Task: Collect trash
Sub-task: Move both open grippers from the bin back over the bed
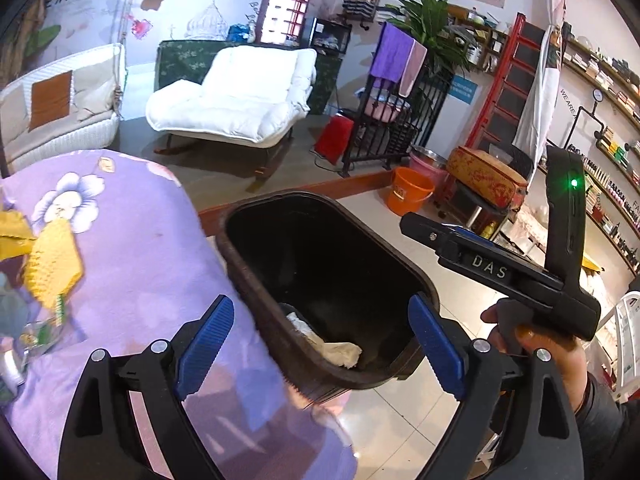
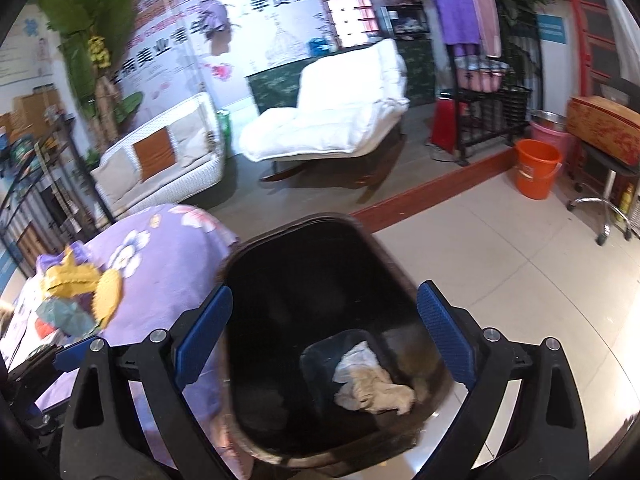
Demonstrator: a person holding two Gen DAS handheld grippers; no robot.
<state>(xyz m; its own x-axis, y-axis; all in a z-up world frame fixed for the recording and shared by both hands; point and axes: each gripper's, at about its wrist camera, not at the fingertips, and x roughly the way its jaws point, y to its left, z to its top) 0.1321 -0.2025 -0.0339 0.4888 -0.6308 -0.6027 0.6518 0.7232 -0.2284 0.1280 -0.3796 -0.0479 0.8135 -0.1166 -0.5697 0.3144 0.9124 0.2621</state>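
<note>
A dark brown bin [image 1: 320, 248] [image 2: 300, 272] stands on the floor against a table draped in a purple floral cloth [image 1: 140, 240] [image 2: 168, 248]. Crumpled whitish paper [image 1: 336, 350] [image 2: 372, 384] lies at the bin's bottom. My left gripper [image 1: 320, 340] hangs open over the bin's near rim, nothing between its blue pads. My right gripper [image 2: 324, 320] is open above the bin's mouth, also with nothing in it; a hand holds it at the right of the left wrist view. On the cloth lie a yellow wrapper [image 1: 52, 264] [image 2: 84, 280] and a grey-green wrapper [image 2: 66, 314].
An orange bucket [image 1: 408, 192] [image 2: 536, 168] stands on the tiled floor beyond the bin, beside a low red step. A white rocking chair [image 1: 236, 96] [image 2: 332, 120] and a wicker sofa [image 2: 160, 160] are farther back. A wheeled stool [image 2: 604, 184] stands at right.
</note>
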